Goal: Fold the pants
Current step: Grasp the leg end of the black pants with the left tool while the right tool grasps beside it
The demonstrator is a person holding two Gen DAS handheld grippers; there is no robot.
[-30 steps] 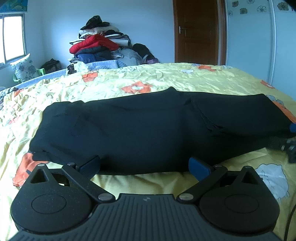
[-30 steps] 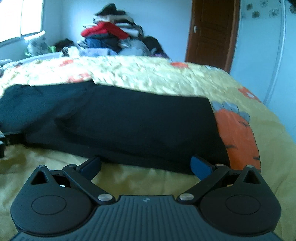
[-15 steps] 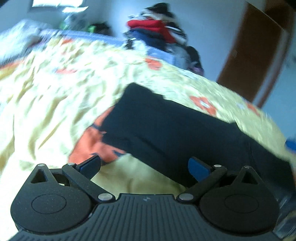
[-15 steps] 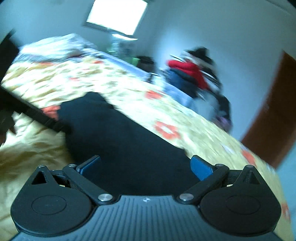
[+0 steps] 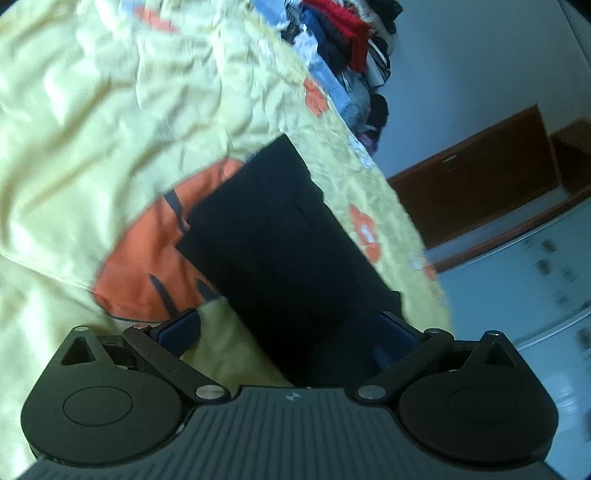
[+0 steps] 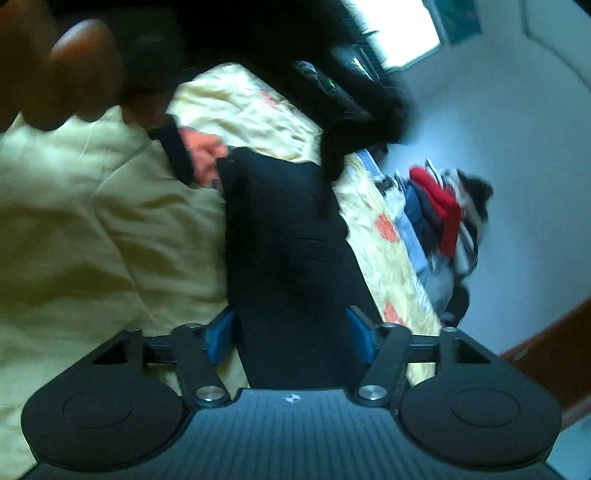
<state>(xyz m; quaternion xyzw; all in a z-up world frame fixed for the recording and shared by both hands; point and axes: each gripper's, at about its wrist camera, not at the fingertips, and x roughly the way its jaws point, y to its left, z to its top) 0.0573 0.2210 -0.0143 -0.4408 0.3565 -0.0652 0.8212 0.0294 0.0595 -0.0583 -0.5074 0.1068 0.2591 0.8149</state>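
Black pants lie flat in a long strip on the yellow flowered bedspread. My left gripper is open, low over the near edge of the pants, its right finger over the fabric. In the right wrist view the pants run away from the camera. My right gripper is open with both fingers straddling the near end of the pants. A dark blurred shape, with a hand and the other gripper, hangs over the far end.
A pile of clothes with a red jacket stands past the bed, also in the right wrist view. A brown door and a white wardrobe stand beyond. A bright window is behind.
Both cameras have swung and rolled sharply; the views are tilted and blurred. Both grippers have come closer to the pants, and the right gripper's fingers are narrower around the fabric.
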